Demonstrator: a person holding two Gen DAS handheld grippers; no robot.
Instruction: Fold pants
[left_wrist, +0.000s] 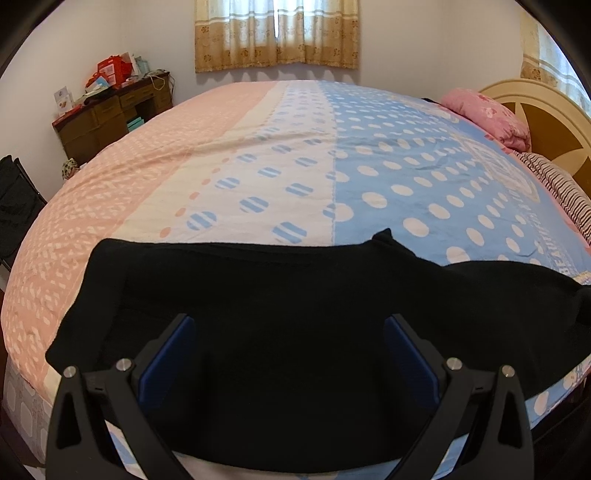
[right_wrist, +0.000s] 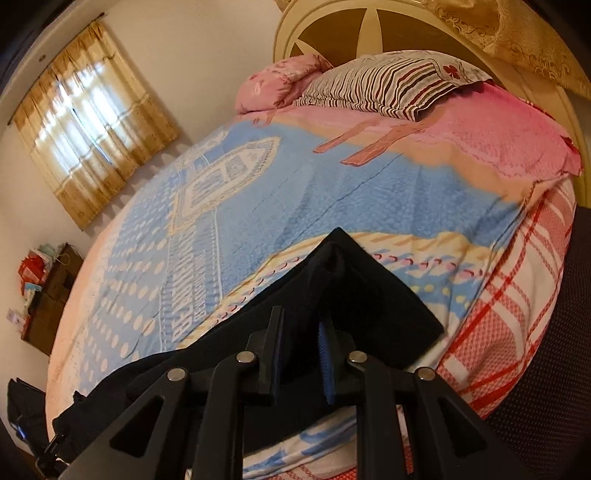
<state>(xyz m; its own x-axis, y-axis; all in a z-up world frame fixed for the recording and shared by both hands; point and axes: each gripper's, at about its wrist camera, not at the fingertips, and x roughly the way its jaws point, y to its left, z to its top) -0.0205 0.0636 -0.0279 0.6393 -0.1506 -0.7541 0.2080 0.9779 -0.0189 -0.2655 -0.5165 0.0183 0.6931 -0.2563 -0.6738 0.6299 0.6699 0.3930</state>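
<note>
Black pants (left_wrist: 280, 332) on the bed (left_wrist: 258, 166): my right gripper (right_wrist: 303, 328) is clamped on one end, left gripper (left_wrist: 290, 332) gaping above, so I should lift evenly, keeping edges aligned.

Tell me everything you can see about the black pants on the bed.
The black pants look like soft, matte fleece-like cloth. They lie stretched across the near edge of the patterned bed cover, mostly flat, with one small peak sticking up. The left gripper stands open above the cloth. The right gripper is shut on a raised fold near one end, pulling it into a tent shape.
</note>
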